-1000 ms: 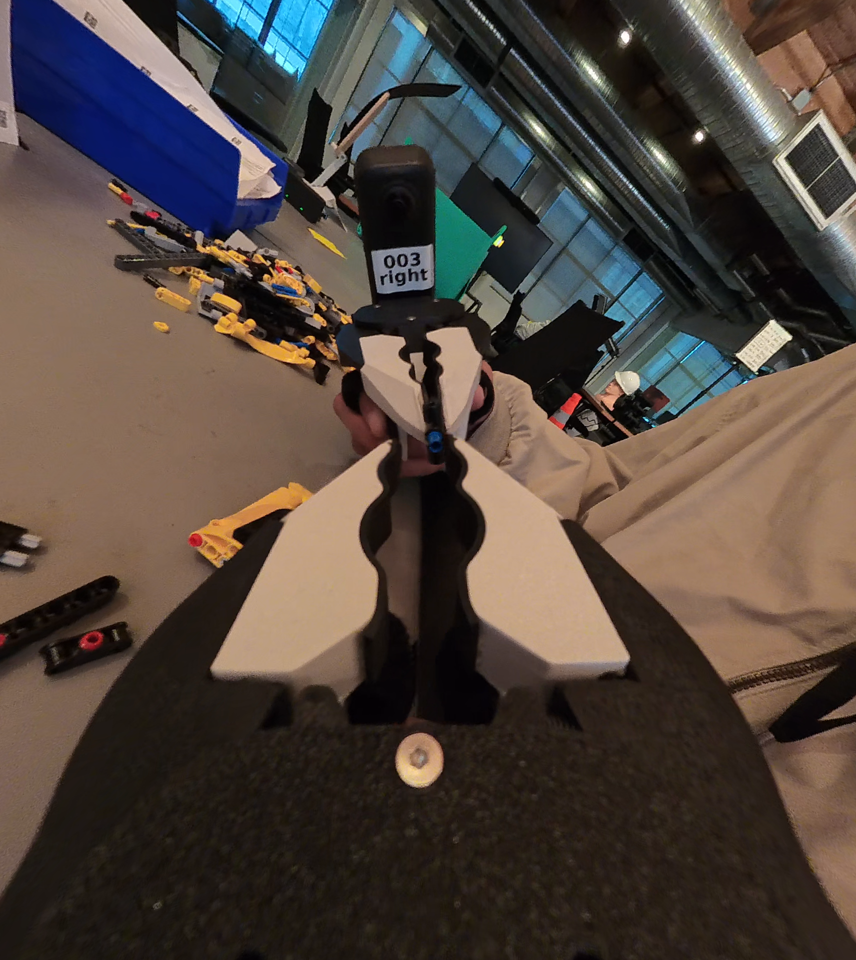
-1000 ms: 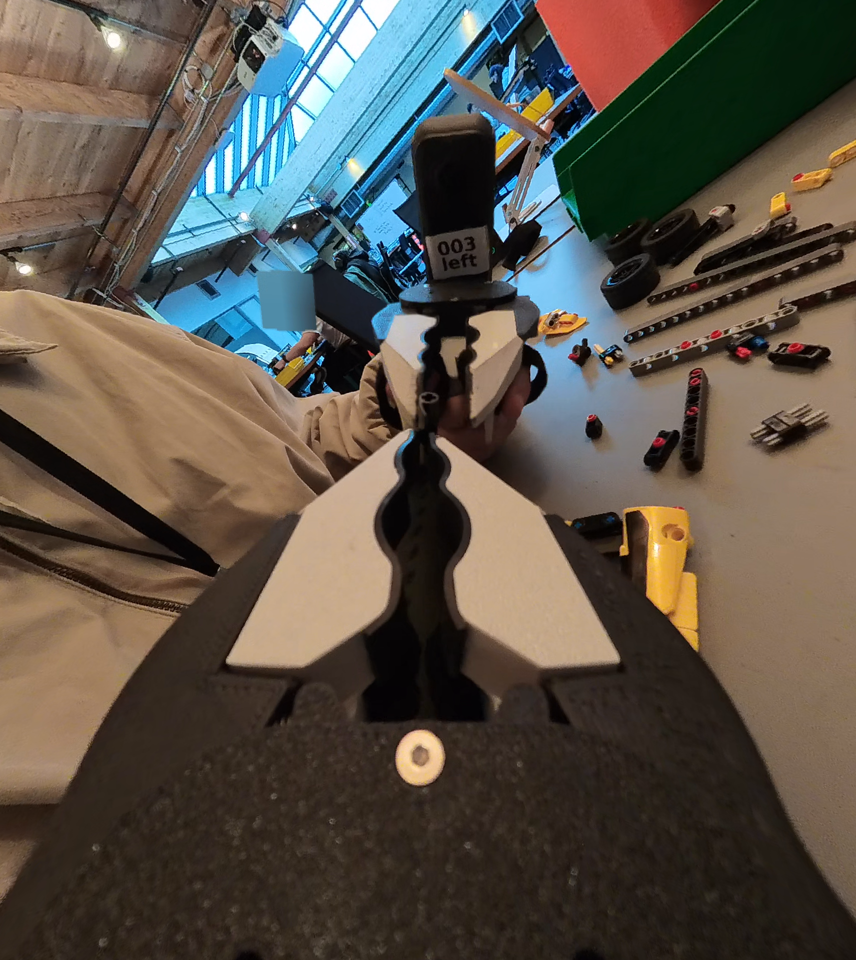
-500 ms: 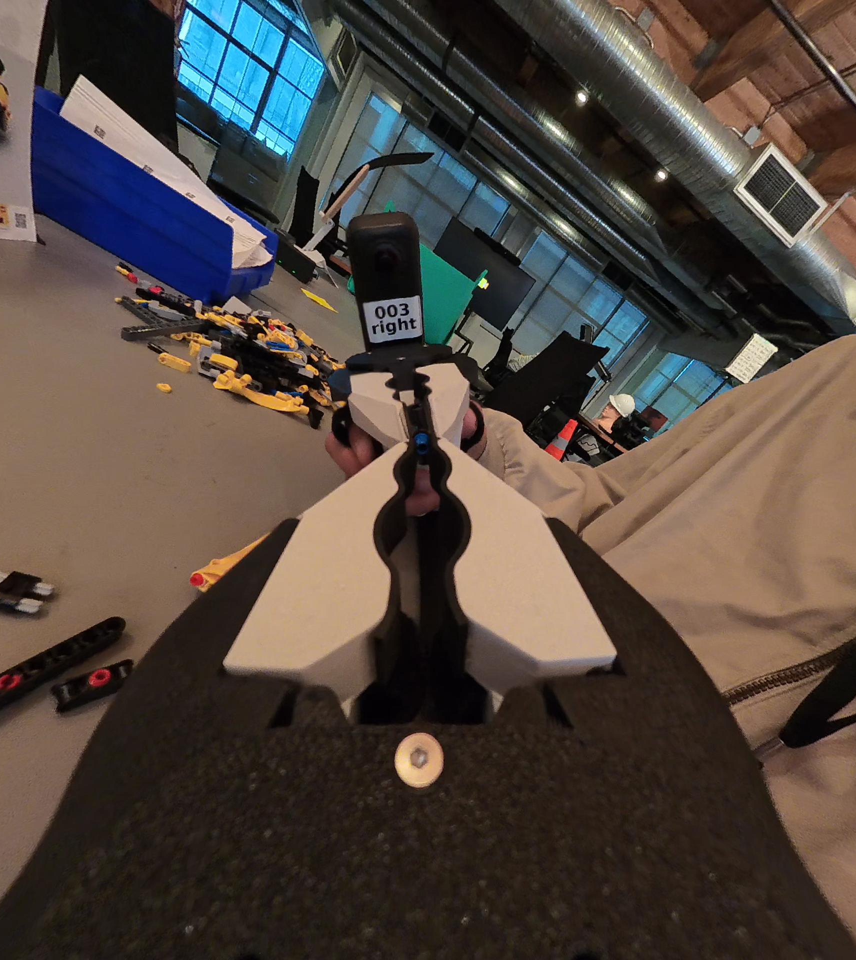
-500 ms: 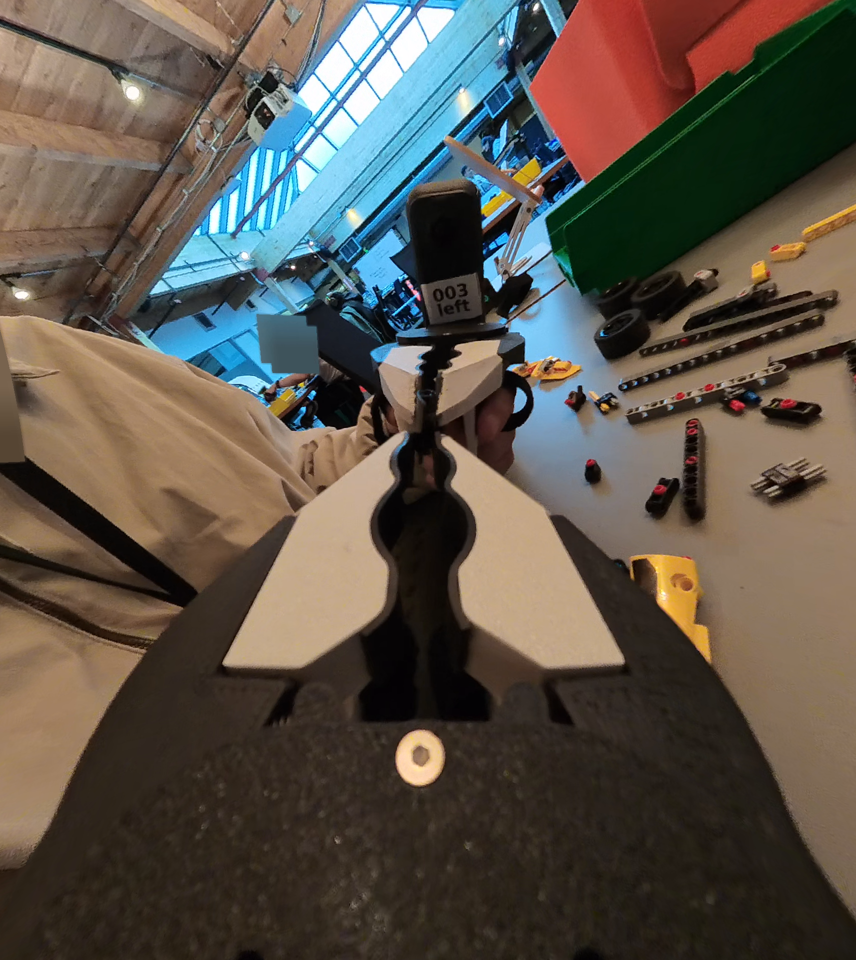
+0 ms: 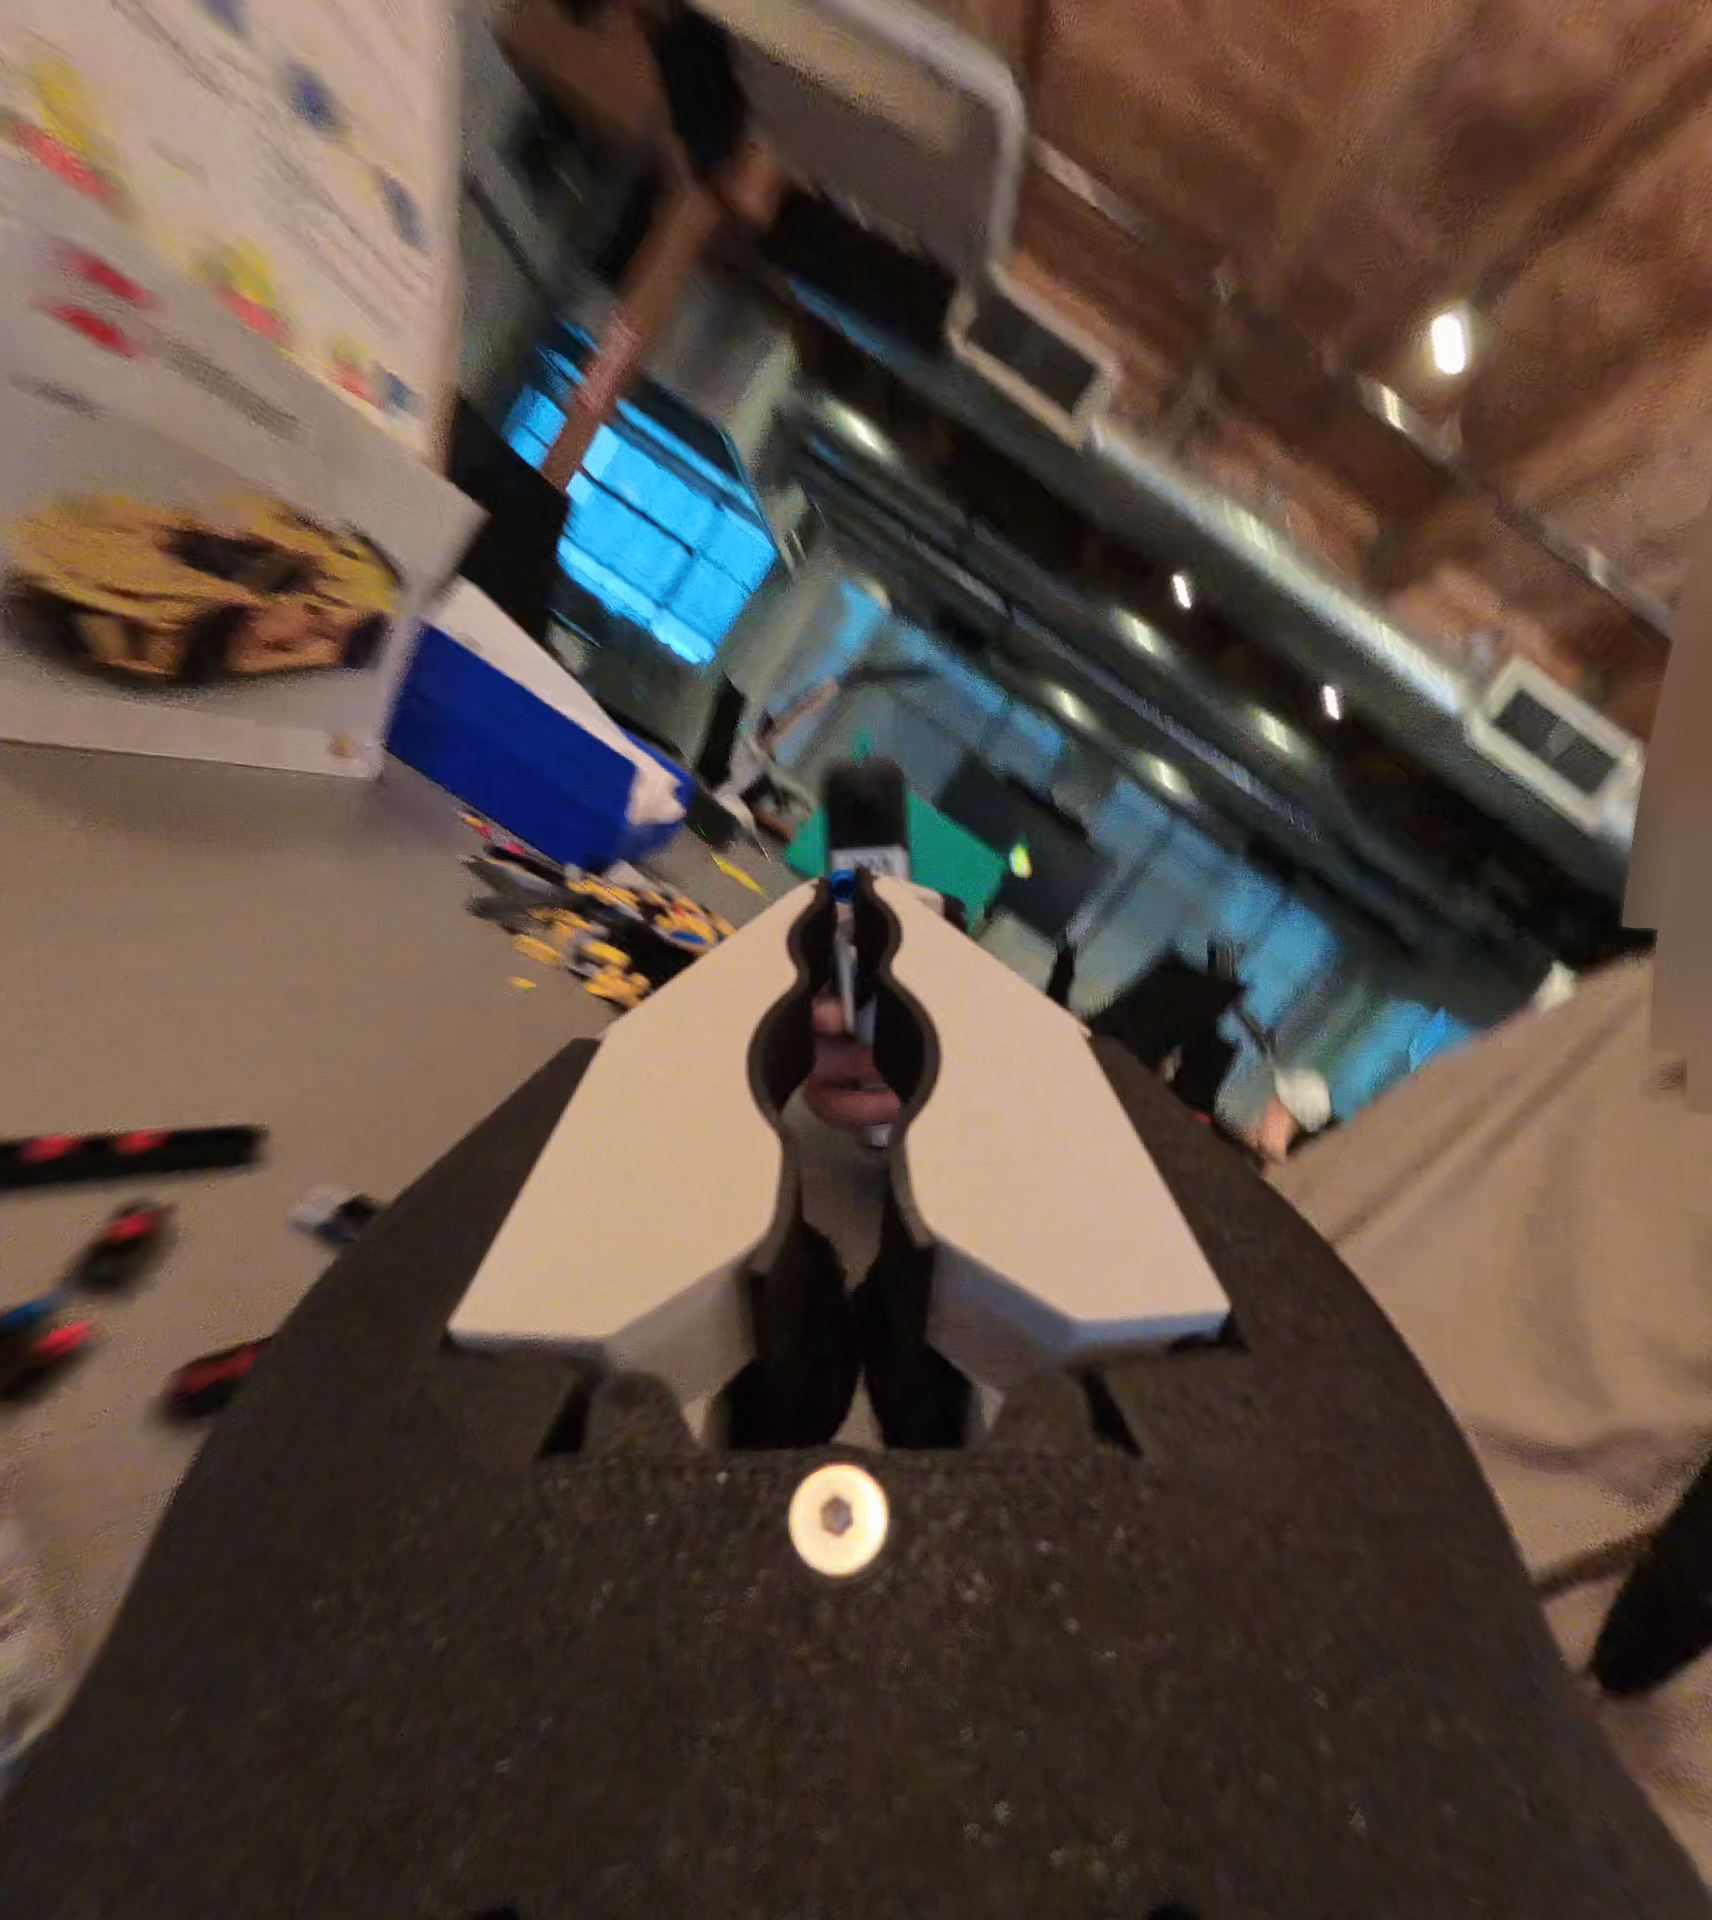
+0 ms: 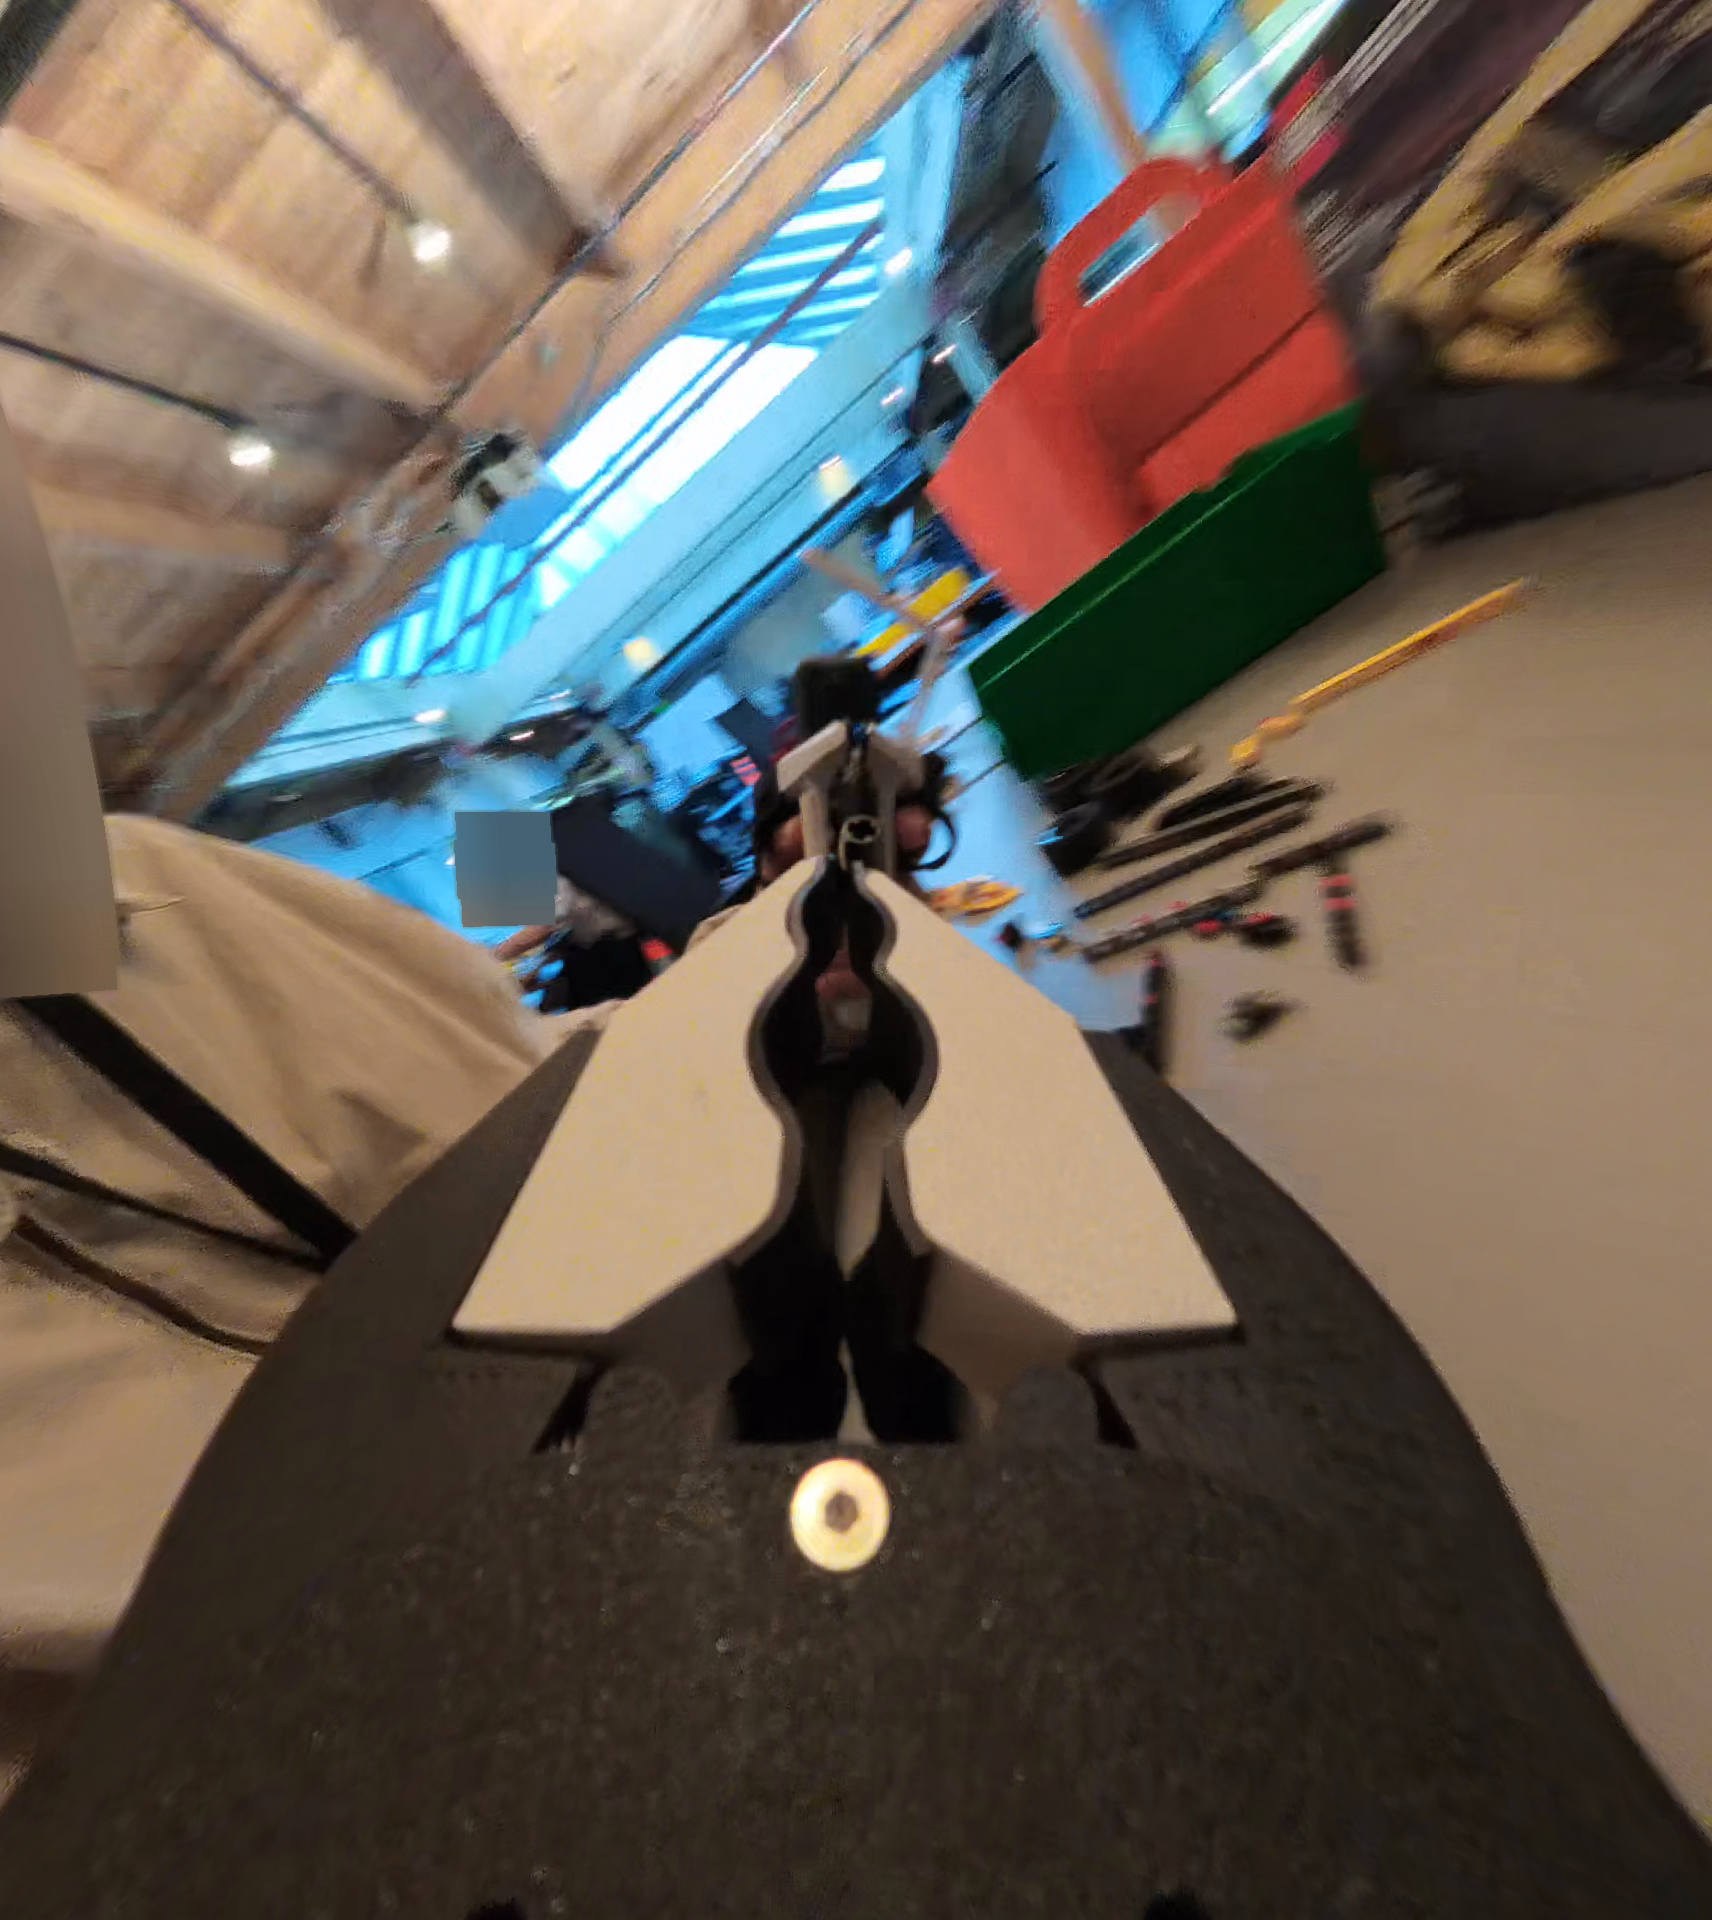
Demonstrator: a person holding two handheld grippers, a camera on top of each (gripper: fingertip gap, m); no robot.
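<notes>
Both views are motion-blurred. My left gripper (image 5: 847,894) and right gripper (image 6: 844,878) face each other above a grey table (image 6: 1558,1091). In the right wrist view the left gripper (image 6: 852,821) is small and far off, shut on a thin black piece with a grey holed end (image 6: 859,831). In the left wrist view a thin black beam with a blue pin (image 5: 839,883) shows through the narrow gap at my fingertips. The right hand is behind it, and the right gripper's black camera body (image 5: 867,816) rises above. The right gripper's own jaws are almost together.
A blue bin (image 5: 519,748), a pile of yellow and black parts (image 5: 613,935) and printed sheets (image 5: 156,582) lie left. Black beams with red pins (image 5: 73,1153) are near. A green bin (image 6: 1184,623), a red bag (image 6: 1143,416), black beams (image 6: 1226,831) and a beige jacket (image 6: 260,1039) show. There is about 15 cm between the tips of the two grippers.
Both grippers have swung fast and tilted upward, and the views have blurred. The other gripper looks smaller in each view, so the two have drawn apart. Both stay shut.
</notes>
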